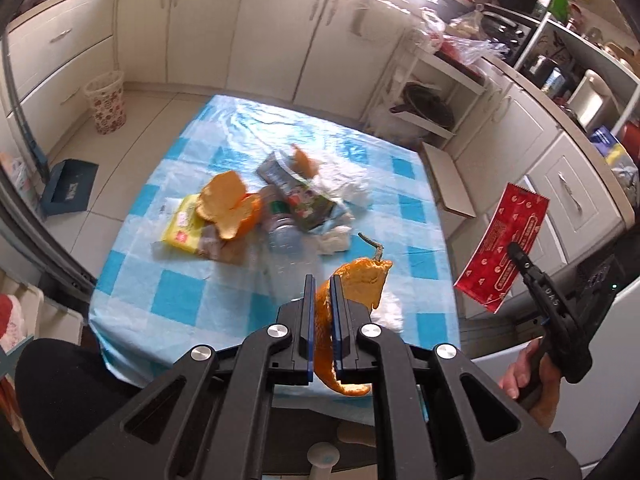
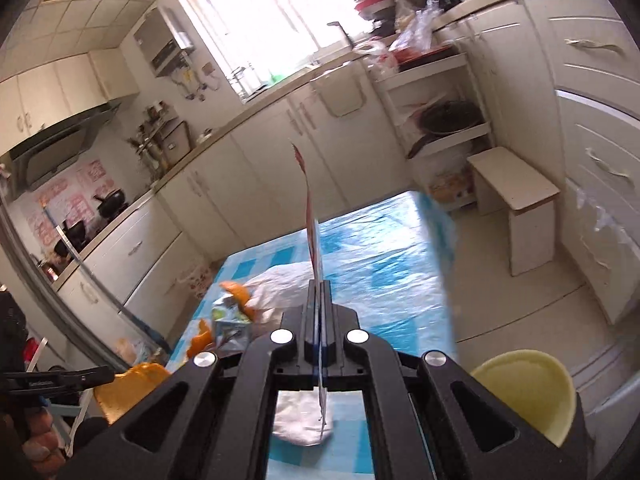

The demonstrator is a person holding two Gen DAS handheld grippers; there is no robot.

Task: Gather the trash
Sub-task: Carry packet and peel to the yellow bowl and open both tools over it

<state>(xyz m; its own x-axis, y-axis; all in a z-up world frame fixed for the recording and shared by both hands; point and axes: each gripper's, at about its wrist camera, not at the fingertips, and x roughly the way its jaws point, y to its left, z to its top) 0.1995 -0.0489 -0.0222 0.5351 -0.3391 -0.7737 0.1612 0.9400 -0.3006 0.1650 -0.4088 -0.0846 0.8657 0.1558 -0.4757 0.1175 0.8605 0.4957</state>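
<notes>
- The left gripper (image 1: 322, 292), at the lower centre of the left wrist view, has its jaws nearly closed on a curled strip of orange peel (image 1: 352, 280). Only a narrow part of the peel sits between the pads; most of it hangs free to the right and below. A quick swing could tear the peel or let it slide out onto the desk.
- The right gripper (image 2: 320, 292), at the lower centre of the right wrist view, has its jaws fully closed on a thin red foil wrapper (image 1: 502, 246). It is pinched near one end, so the long free end stands up edge-on. It could flap, bend, or slip loose while being carried.
- The rest of the trash lies in a pile (image 1: 260, 208) at the centre of the blue and white checked desk (image 1: 180, 292): more orange peel, a yellow packet, a clear plastic bottle, crumpled white tissue and printed wrappers. The bottle could roll off if knocked on a return reach.
- A patterned waste basket (image 1: 106, 102) stands on the floor at the upper left, well apart from the desk. I judge it the likely drop point, and dropping from a distance could miss it.
</notes>
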